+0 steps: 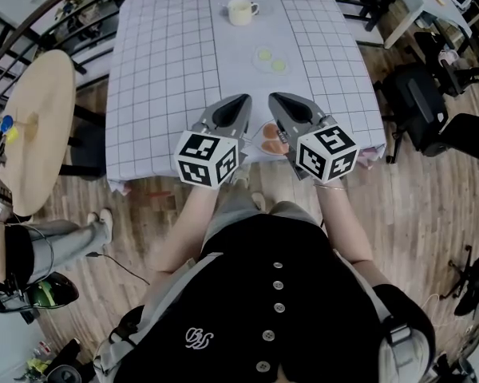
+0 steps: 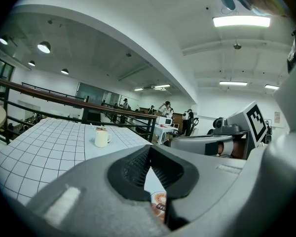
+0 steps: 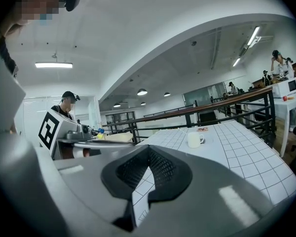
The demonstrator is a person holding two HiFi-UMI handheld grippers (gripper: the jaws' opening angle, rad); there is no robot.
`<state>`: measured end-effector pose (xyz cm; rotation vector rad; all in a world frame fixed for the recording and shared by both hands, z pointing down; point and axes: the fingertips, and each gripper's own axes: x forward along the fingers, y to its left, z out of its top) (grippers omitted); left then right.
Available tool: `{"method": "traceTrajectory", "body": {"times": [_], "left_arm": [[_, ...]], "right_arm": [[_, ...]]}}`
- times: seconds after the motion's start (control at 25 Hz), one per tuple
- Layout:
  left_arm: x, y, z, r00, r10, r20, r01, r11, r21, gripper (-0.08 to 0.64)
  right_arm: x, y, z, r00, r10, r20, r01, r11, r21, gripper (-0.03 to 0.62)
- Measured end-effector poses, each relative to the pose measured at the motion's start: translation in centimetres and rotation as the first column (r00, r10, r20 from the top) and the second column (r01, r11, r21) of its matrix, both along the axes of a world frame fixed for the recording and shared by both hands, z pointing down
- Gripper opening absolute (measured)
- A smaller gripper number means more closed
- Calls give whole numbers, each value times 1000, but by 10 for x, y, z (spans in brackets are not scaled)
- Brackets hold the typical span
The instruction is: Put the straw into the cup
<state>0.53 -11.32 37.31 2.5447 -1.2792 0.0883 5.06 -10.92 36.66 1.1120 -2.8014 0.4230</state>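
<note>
Both clenched and empty, the left gripper (image 1: 244, 101) and right gripper (image 1: 274, 98) hover at the checked table's (image 1: 168, 70) near edge, well apart from the white mug (image 1: 241, 10) at the far end; a thin line at its rim may be the straw (image 3: 182, 130), which leaves the step in hand unsettled.

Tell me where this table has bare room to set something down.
Bare: the left side of the tablecloth, from the near edge up beside the cup; also the right strip past the pale round pieces. Crowded: the near edge, where the left hand-held gripper, right hand-held gripper and an orange packet bunch together.
</note>
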Motion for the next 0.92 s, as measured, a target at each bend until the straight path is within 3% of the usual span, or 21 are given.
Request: {"method": "traceTrajectory", "body": {"times": [0.92], "left_arm": [[-7, 3, 12, 999, 38, -3, -38, 999, -33, -2]], "right_arm": [[-10, 0, 13, 999, -29, -27, 28, 999, -32, 0]]}}
